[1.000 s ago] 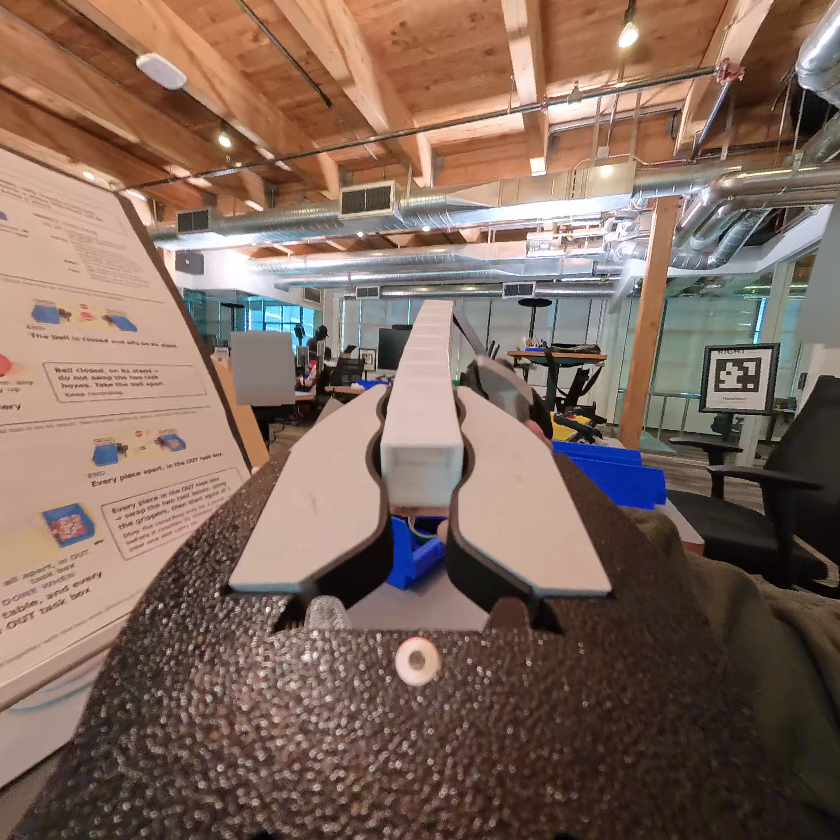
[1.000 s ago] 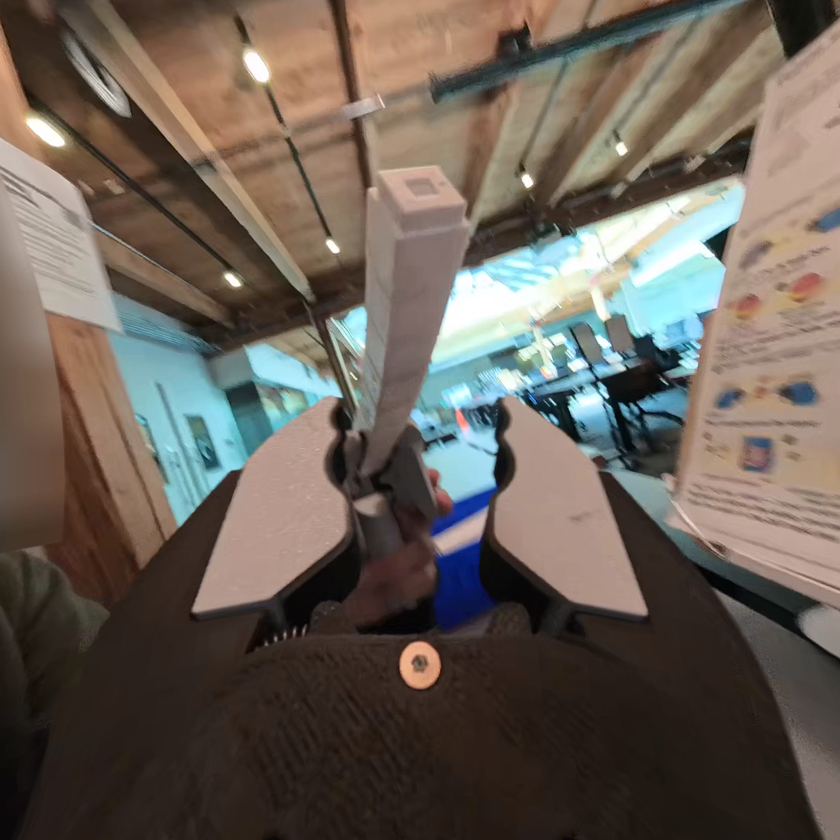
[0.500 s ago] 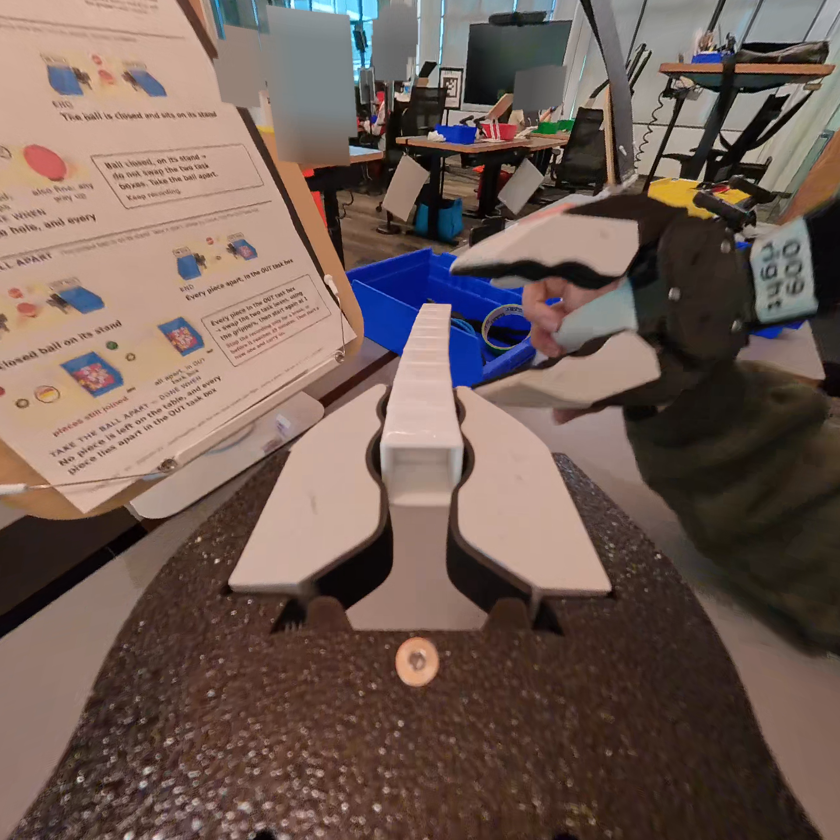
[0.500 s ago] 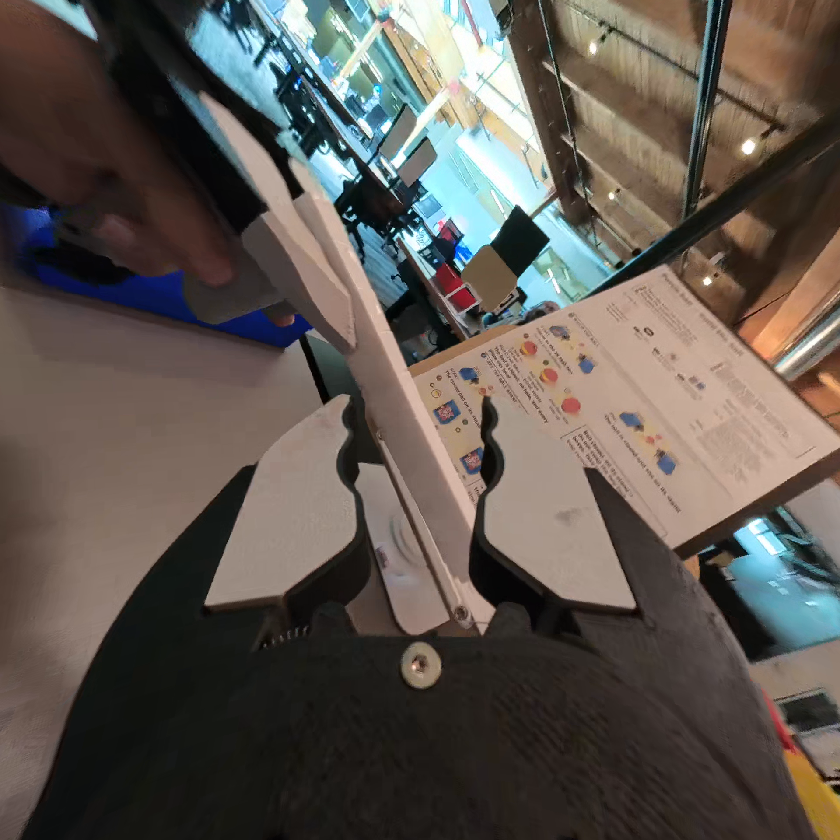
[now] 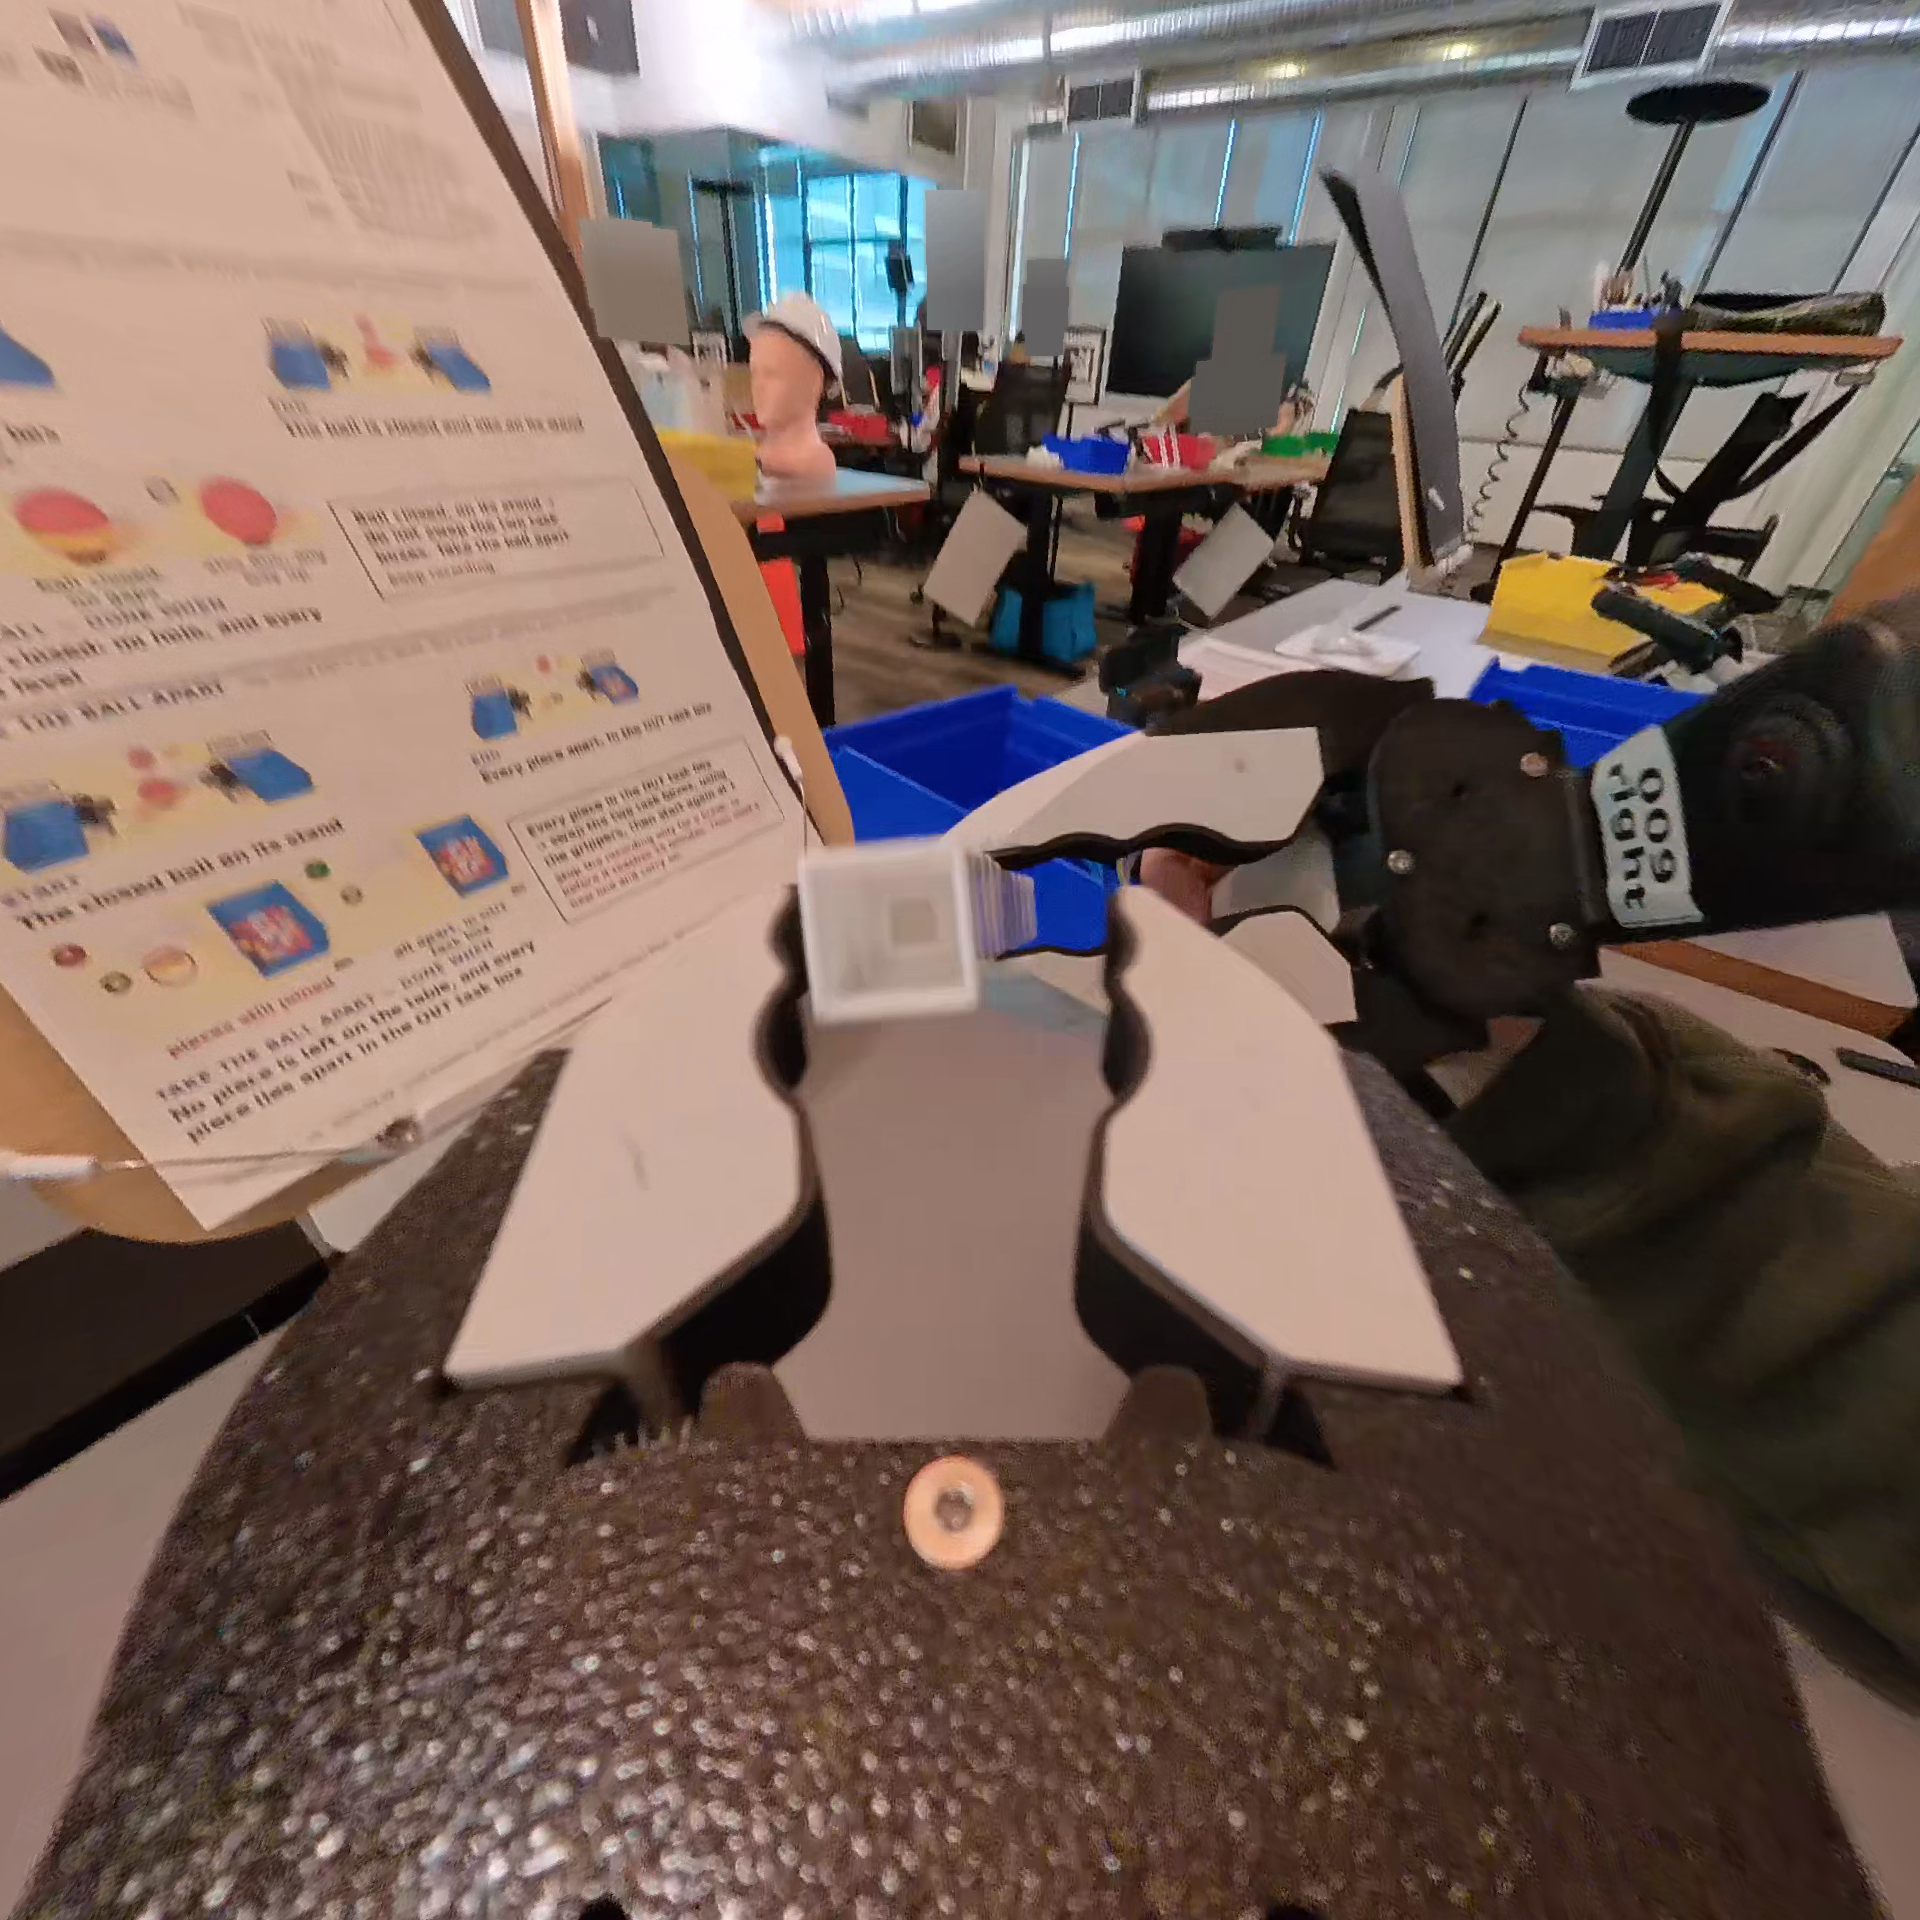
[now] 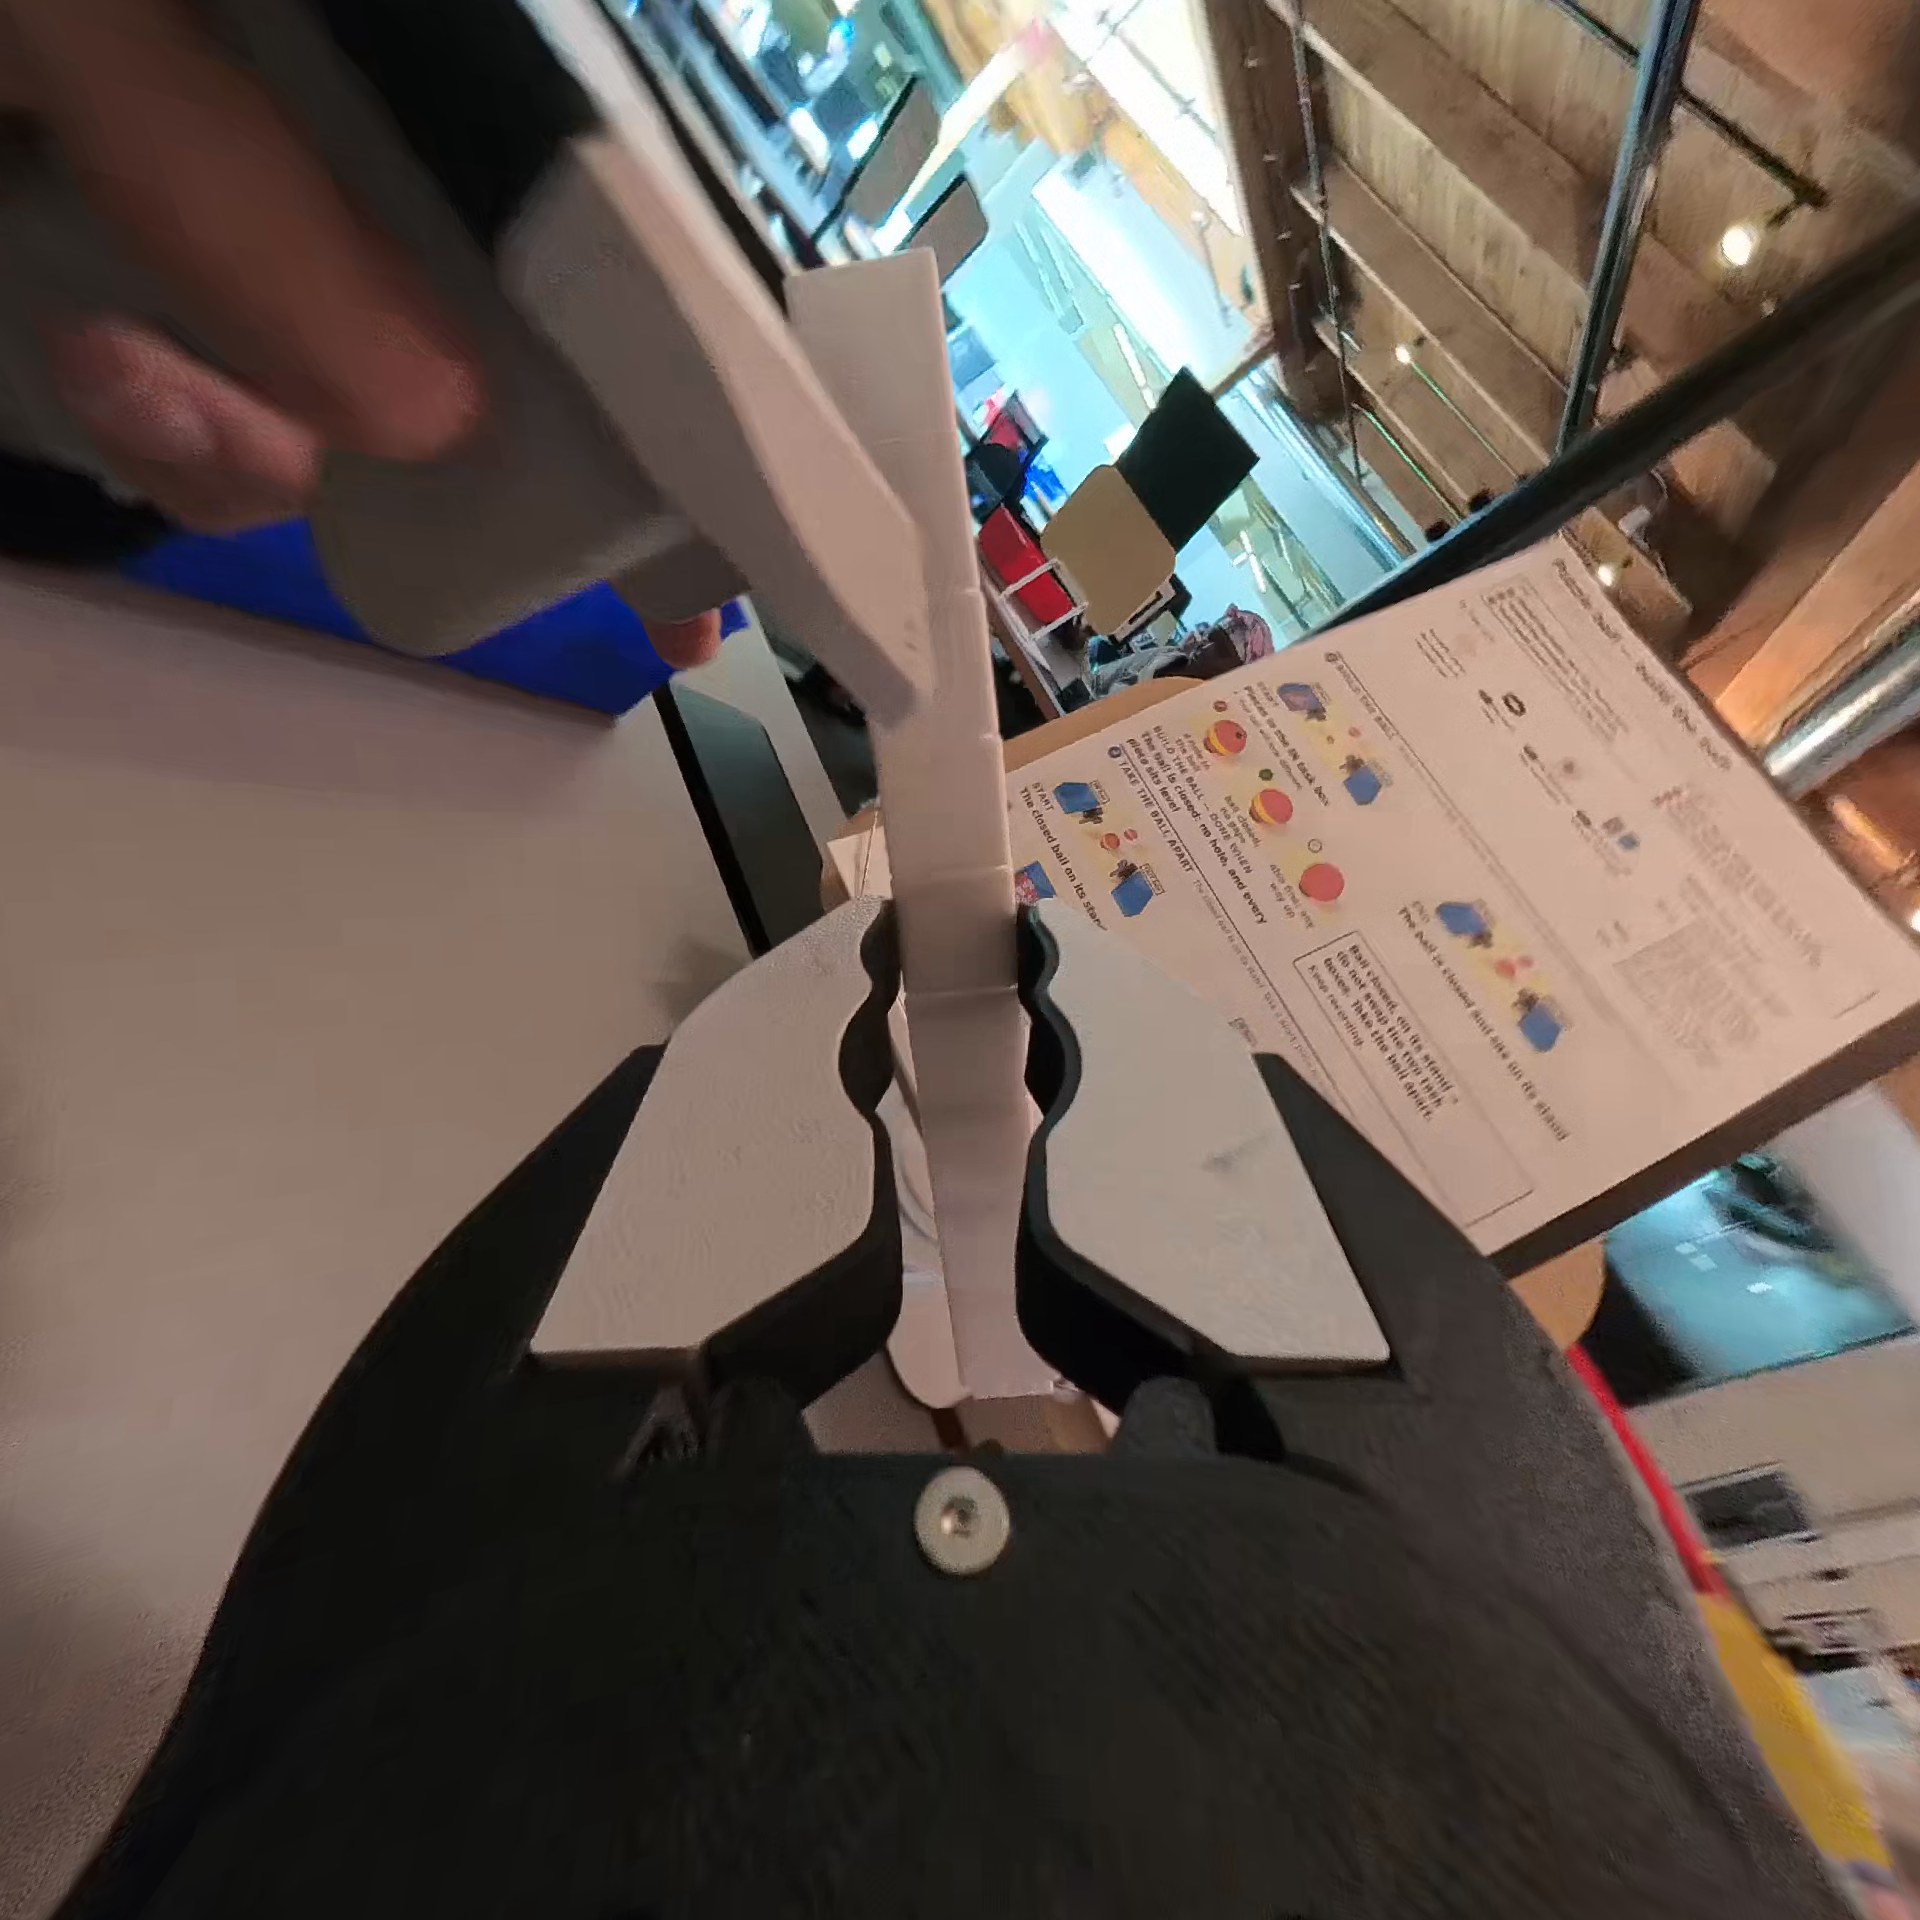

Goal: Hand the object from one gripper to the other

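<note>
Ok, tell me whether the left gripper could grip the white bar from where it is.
Probably yes. The left gripper is open, and the end of the white bar sits between its fingertips with nothing in the way. The right gripper is shut on the bar farther along, though.

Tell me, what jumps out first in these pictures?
A long white bar, clamped by the right gripper in its own view. In the left view the bar's square end sits by the open left gripper, beside an instruction board, with blue bins behind.
</note>
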`<control>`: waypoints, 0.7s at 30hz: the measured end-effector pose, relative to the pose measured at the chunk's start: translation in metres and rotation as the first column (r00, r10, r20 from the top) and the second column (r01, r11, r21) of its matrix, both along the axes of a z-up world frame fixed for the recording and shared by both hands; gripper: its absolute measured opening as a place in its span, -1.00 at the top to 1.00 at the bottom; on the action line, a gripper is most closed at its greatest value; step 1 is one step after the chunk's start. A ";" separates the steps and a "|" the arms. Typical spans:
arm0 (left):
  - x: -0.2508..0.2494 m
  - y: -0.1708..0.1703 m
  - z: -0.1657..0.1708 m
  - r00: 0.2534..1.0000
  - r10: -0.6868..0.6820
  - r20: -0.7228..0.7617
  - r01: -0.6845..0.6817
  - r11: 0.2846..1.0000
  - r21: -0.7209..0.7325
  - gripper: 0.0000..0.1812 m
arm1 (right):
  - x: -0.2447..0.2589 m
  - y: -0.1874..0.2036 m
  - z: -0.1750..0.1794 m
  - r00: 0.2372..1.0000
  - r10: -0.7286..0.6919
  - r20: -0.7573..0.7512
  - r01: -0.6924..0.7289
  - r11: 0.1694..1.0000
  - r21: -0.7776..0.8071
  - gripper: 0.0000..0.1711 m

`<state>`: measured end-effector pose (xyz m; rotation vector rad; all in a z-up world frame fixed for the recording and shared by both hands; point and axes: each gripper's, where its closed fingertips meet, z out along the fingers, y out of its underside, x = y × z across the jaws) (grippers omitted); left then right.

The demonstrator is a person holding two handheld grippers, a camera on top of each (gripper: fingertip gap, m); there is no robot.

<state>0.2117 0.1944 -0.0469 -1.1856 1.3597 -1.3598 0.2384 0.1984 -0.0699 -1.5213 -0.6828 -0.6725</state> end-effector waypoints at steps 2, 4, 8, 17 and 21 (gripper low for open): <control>-0.003 -0.003 0.007 0.999 -0.024 0.042 0.023 1.000 0.019 0.22 | 0.004 -0.001 0.007 0.986 0.031 -0.164 -0.025 0.999 0.034 0.75; -0.004 -0.008 0.009 0.995 -0.064 0.075 0.061 0.997 0.053 0.21 | 0.004 -0.006 0.020 0.919 0.125 -0.373 -0.091 0.990 0.108 0.75; 0.001 -0.017 -0.002 0.990 -0.122 0.068 0.113 0.986 0.123 0.24 | 0.005 -0.023 0.053 0.607 0.386 -0.695 -0.209 0.921 0.329 0.75; 0.028 -0.026 -0.005 0.964 0.038 0.263 -0.154 0.886 0.438 0.35 | 0.037 -0.052 0.091 -0.026 0.692 -0.722 -0.034 0.721 0.692 0.75; 0.030 -0.041 0.003 0.918 0.054 0.393 -0.269 0.811 0.519 0.43 | 0.037 -0.051 0.092 -0.214 0.714 -0.666 0.003 0.683 0.731 0.75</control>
